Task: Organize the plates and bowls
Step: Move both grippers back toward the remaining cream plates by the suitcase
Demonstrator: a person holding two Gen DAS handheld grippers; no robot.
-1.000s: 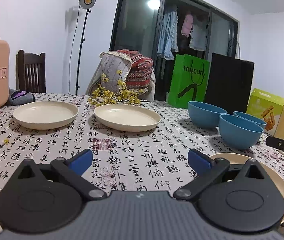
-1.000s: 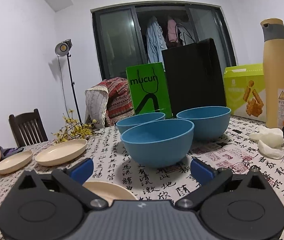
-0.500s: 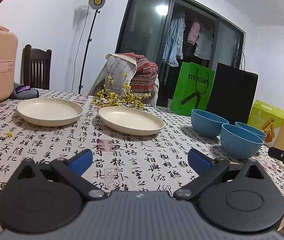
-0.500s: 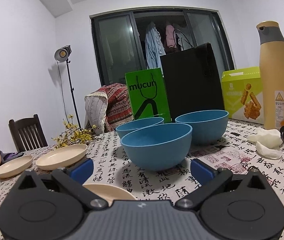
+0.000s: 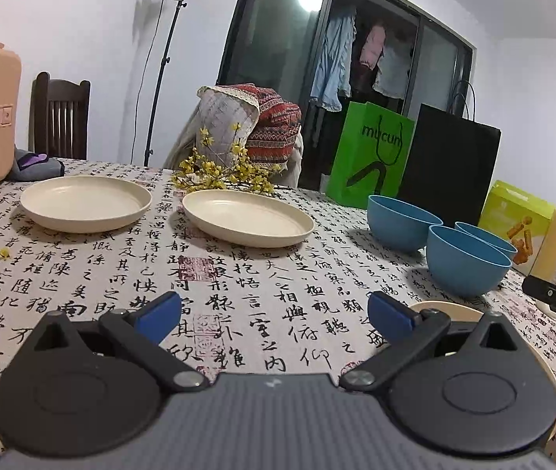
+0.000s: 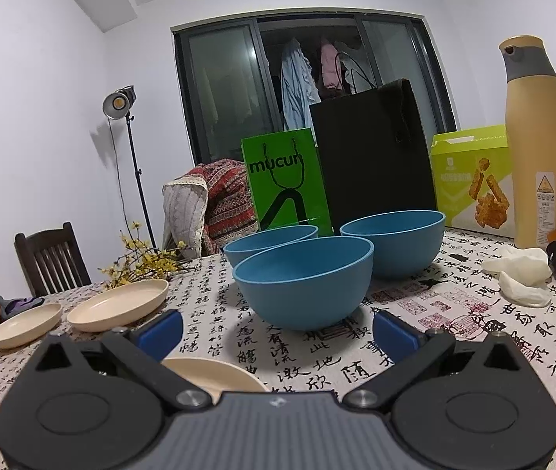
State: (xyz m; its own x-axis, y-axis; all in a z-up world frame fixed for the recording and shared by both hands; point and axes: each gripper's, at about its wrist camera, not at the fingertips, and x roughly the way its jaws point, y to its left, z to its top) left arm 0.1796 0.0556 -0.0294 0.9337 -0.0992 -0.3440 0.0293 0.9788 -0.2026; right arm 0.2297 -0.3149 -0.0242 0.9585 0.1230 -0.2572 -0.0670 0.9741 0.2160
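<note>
Landmark for all positions: the tall green paper bag (image 5: 370,160) standing at the far edge of the calligraphy-print tablecloth (image 5: 239,293).

Tools. The left gripper (image 5: 274,313) has its blue-padded jaws spread wide and carries nothing; only cloth lies between them. The right gripper (image 6: 278,331) is likewise wide apart and empty, aimed at the blue bowls.

Task items.
- Three round blue plastic bowls sit in a loose cluster just in front of the green bag and slightly to its right: the nearest bowl (image 6: 303,280), the rear-left bowl (image 6: 270,241) and the rear-right bowl (image 6: 393,241). Each stands on the cloth by itself; whether their sides touch cannot be told.
- Two shallow cream-coloured round plates lie left of the green bag: the nearer-to-bag plate (image 5: 247,217) and the farther plate (image 5: 85,203), side by side and apart.
- A third cream plate (image 6: 215,372) lies well in front of the bag, closest to the person, partly hidden under the gripper bodies.

Progress, as judged: nothing is stacked or grouped by kind. No item is in either tool. All three bowls remain to be nested and all three plates remain to be piled; the work appears to be at its outset.
</note>
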